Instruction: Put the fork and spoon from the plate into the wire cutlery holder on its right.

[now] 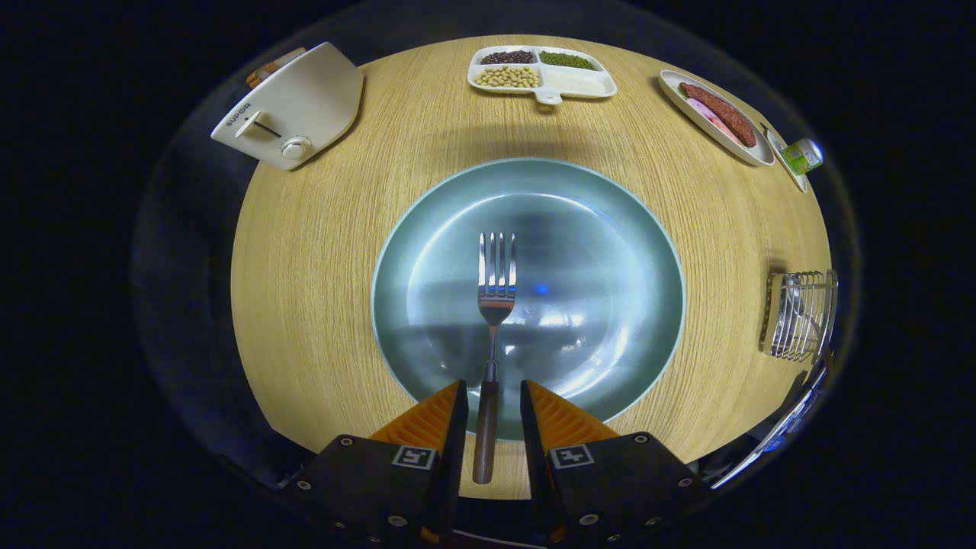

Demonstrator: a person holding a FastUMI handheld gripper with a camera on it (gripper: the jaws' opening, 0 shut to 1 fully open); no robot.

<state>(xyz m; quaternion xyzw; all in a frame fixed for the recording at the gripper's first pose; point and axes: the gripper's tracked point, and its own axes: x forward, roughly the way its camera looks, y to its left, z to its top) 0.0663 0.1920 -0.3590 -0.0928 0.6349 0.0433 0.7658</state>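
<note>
The gripper point(492, 400) stood open, its fingers flanking the brown handle of the fork point(493, 320) without visibly pressing it. The fork lay on the blue-green plate point(610, 229), tines pointing away from the fingers. It looked light, stiff and slick at the metal neck; the handle seemed the surest hold. The wire cutlery holder point(799, 314) stood well to the right on the wooden table point(320, 252), seemingly with a spoon inside.

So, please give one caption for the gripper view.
Open tongs straddle the fork handle on the plate.
</note>
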